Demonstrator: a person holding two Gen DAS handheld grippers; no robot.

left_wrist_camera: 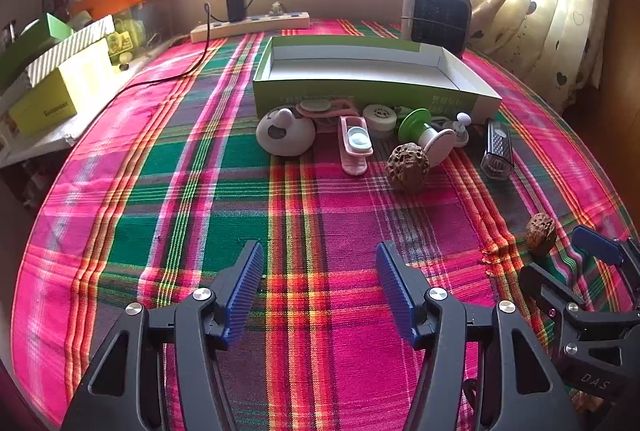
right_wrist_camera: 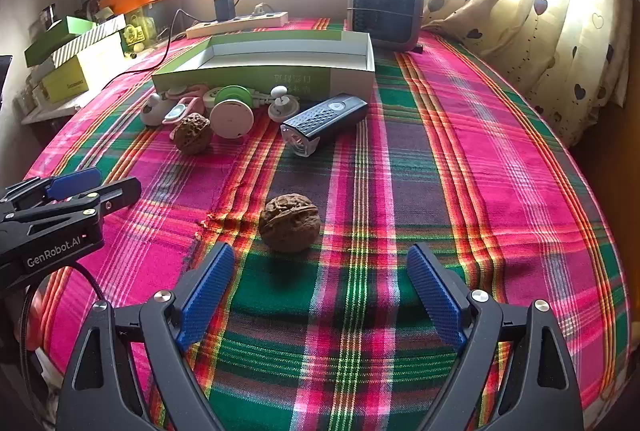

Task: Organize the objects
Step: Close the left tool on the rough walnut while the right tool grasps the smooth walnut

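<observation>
A brown walnut (right_wrist_camera: 289,222) lies on the plaid cloth just ahead of my open, empty right gripper (right_wrist_camera: 320,263); it also shows in the left wrist view (left_wrist_camera: 540,232). A second walnut (left_wrist_camera: 408,167) (right_wrist_camera: 192,132) lies by a cluster of small items: a white round toy (left_wrist_camera: 285,132), a pink case (left_wrist_camera: 355,145), a green-and-white reel (left_wrist_camera: 426,133) and a black bike light (left_wrist_camera: 497,149) (right_wrist_camera: 325,122). Behind them stands an open green-and-white box (left_wrist_camera: 372,93) (right_wrist_camera: 248,73). My left gripper (left_wrist_camera: 320,271) is open and empty over bare cloth.
A small heater (left_wrist_camera: 437,16) and a power strip (left_wrist_camera: 250,25) with a charger stand at the table's far edge. Boxes (left_wrist_camera: 60,87) are stacked on a side shelf at the left. A curtain (left_wrist_camera: 544,3) hangs at the right.
</observation>
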